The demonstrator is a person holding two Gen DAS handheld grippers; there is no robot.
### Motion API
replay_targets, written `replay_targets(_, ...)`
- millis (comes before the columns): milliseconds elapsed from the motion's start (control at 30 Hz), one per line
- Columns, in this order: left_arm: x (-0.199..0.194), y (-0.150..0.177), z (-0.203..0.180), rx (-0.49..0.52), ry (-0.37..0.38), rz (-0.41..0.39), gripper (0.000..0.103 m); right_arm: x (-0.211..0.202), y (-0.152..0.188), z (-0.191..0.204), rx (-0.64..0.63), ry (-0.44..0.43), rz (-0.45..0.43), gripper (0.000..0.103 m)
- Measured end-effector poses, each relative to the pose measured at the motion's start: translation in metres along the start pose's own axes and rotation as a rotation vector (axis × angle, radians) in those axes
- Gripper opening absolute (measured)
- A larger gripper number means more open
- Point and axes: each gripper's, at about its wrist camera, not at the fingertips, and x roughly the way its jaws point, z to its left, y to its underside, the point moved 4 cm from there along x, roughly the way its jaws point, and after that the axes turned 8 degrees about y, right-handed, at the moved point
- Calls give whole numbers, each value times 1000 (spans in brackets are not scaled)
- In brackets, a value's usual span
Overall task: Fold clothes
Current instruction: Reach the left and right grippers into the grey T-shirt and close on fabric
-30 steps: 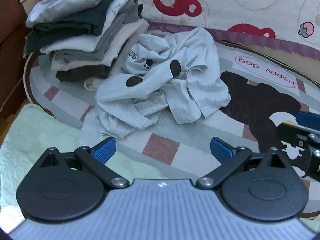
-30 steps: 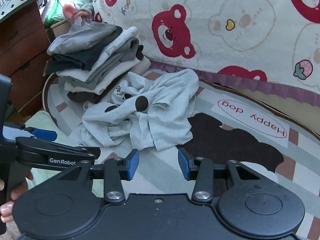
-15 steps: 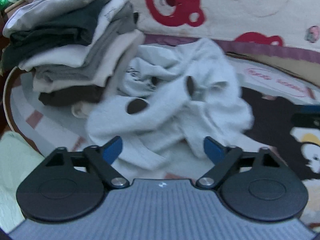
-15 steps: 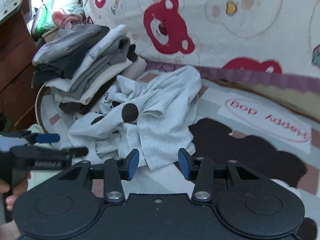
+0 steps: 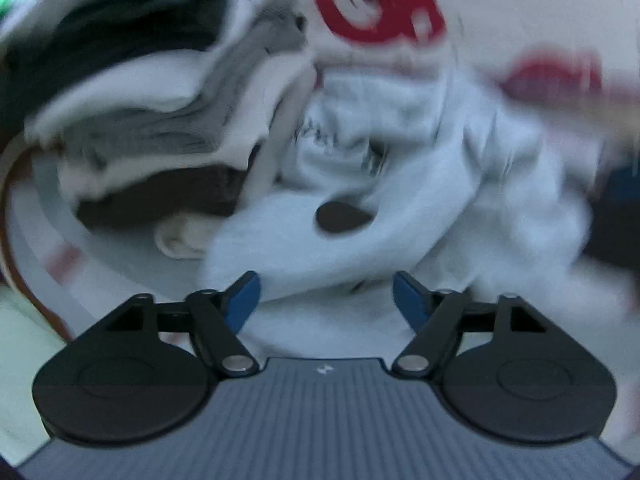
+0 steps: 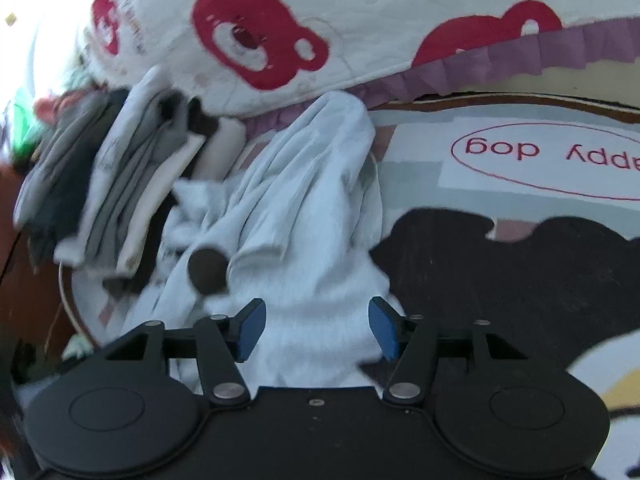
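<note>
A crumpled light grey garment [image 5: 400, 184] with dark oval patches lies on the mat, seen also in the right wrist view as the same grey garment [image 6: 304, 208]. My left gripper [image 5: 326, 300] hovers close over its near fold, jaws closing, cloth lying between the blue pads but not pinched. My right gripper [image 6: 316, 328] is low over the garment's near right edge, jaws opening, grey cloth under the gap and no pad pressing on it. The left wrist view is blurred by motion.
A stack of folded clothes [image 5: 152, 92] in grey, white and dark tones stands left of the garment, also seen as the stack [image 6: 120, 184]. A bear-print quilt [image 6: 360, 20] rises behind. The mat [image 6: 520, 160] with a "Happy dog" label extends right.
Both grippers have dropped and come in close over the grey garment. The left jaws have narrowed; the right jaws have widened. The right view has rolled.
</note>
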Motion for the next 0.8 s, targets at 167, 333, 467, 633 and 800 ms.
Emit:
replay_targets(167, 15, 10, 7, 21, -1, 10, 74, 26, -16, -18, 175, -21, -12, 63)
replay_targets(333, 10, 3, 33, -23, 66, -42, 88, 45, -23, -18, 223, -37, 0, 63)
replay_targets(467, 31, 12, 66, -208, 176, 63, 82, 67, -39, -13, 204, 2, 86, 68)
replay_targets(633, 43, 25, 100, -457, 311, 85, 57, 84, -81, -3, 213, 87, 202, 68)
replay_targets(800, 49, 26, 94, -435, 287, 46, 57, 104, -105, 1, 199, 32, 186, 78)
